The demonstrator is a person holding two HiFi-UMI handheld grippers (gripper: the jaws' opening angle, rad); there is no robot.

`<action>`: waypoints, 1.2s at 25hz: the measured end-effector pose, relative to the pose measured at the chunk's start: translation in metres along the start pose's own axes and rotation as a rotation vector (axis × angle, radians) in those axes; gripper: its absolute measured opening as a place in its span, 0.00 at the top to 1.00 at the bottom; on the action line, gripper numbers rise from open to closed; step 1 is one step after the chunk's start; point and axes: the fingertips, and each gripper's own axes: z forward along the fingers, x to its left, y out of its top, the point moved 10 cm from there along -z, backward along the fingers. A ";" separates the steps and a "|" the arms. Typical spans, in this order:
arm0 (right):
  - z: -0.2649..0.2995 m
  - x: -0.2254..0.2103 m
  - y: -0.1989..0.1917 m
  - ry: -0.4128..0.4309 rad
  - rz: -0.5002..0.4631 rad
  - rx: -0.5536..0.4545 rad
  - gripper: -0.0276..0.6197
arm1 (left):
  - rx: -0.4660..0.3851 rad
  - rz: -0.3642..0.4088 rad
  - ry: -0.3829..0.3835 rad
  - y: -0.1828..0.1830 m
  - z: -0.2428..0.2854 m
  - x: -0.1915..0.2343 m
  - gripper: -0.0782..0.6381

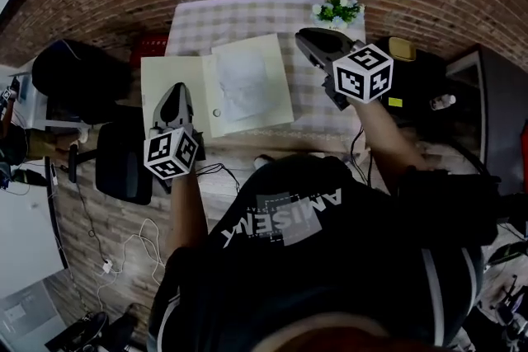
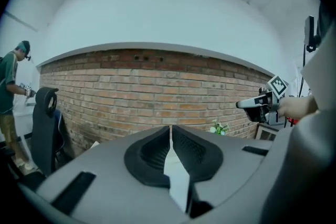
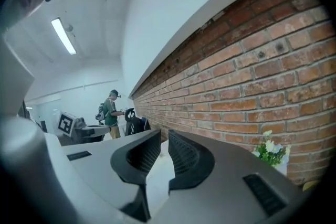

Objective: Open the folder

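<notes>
— Where's the cream paper folder (image 1: 206, 78)?
— Lying open on the checked-cloth table (image 1: 239, 16).
— Jaws?
— On the left gripper (image 2: 171, 131), pressed together, empty; on the right gripper (image 3: 164, 139), slightly apart, empty.

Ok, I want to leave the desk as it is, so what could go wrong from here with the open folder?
The folder's left cover seems to hang past the table's left edge, so a nudge from the left gripper above it might tip it off. The right gripper is raised near the flowers; a careless swing could topple them. The sheet inside looks loose and could slide out.
</notes>
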 end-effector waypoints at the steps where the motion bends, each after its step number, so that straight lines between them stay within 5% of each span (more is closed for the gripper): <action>1: -0.006 0.004 0.006 -0.009 -0.020 -0.010 0.84 | -0.016 0.010 -0.015 0.010 0.001 -0.006 0.86; 9: -0.043 0.010 0.053 -0.132 -0.088 -0.110 0.87 | -0.136 0.016 -0.115 0.065 0.019 -0.049 0.86; 16: -0.062 0.009 0.091 -0.188 -0.160 -0.169 0.88 | -0.161 0.101 -0.094 0.106 0.033 -0.057 0.86; 21: -0.071 0.006 0.099 -0.215 -0.165 -0.184 0.89 | -0.289 0.045 -0.068 0.131 0.029 -0.061 0.86; 30: -0.079 0.000 0.110 -0.259 -0.167 -0.206 0.89 | -0.211 0.131 -0.070 0.141 0.048 -0.063 0.86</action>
